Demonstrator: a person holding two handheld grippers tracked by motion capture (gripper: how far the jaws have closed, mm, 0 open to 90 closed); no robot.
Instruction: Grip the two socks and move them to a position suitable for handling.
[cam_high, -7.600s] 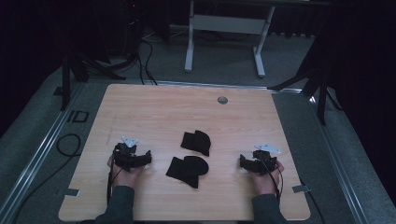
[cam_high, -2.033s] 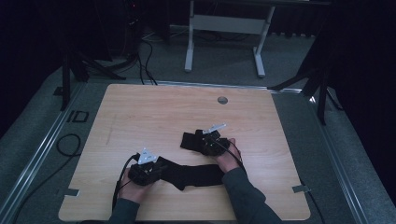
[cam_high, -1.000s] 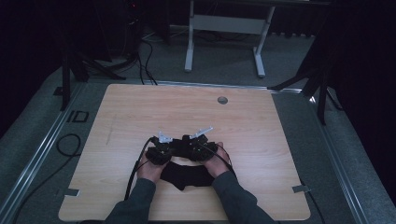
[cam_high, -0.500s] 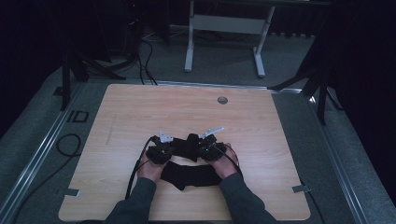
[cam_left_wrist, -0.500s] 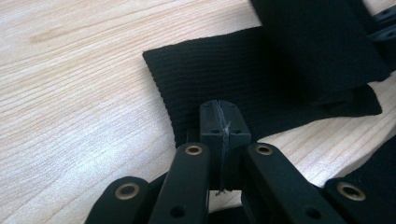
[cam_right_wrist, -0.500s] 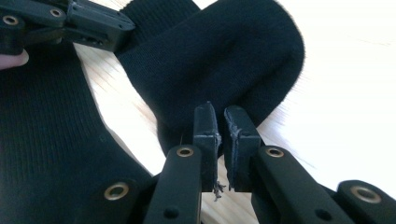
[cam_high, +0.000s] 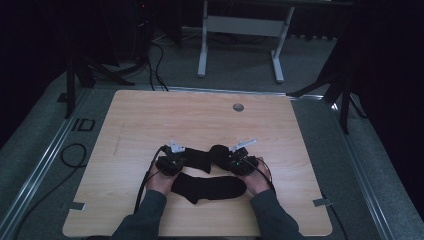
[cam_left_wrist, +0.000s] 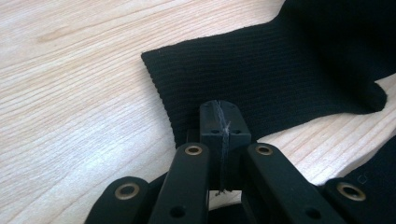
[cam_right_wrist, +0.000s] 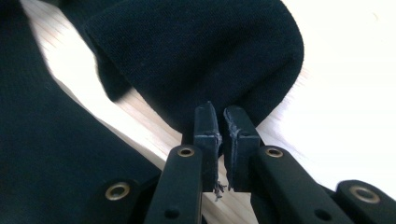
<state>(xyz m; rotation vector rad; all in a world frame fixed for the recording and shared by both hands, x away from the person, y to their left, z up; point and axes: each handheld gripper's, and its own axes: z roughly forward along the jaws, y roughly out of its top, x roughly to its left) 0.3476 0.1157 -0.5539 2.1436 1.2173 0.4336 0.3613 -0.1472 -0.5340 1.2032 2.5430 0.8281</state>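
Now two black socks lie on the wooden surface (cam_high: 150, 125), near its front edge and roughly midway across. The farther sock (cam_high: 205, 156) stretches between the two grippers, while the nearer sock (cam_high: 212, 186) lies flat just in front of it, between the person's two hands.

In the high view the left gripper (cam_high: 172, 160) sits at the left end of the farther sock and the right gripper (cam_high: 237, 162) at its right end — each held low over the surface, with a hand behind it and a dark sleeve coming in from the bottom edge.

Seen in the left gripper view, the left gripper (cam_left_wrist: 220, 112) has its jaws pressed together on the lower edge of the ribbed cuff (cam_left_wrist: 261, 79) of the farther sock; the cuff lies flat on the wood, its straight open end toward the left of that view. A bit of the nearer sock (cam_left_wrist: 373, 172) shows at the lower right.

Over in the right gripper view, the right gripper (cam_right_wrist: 222, 116) pinches the rounded toe end (cam_right_wrist: 205, 51) of the farther sock, jaws nearly together with only a thin slit between the pads — fabric edge caught there. The nearer sock (cam_right_wrist: 51, 140) fills the left part of that view, bare wood showing between the two.
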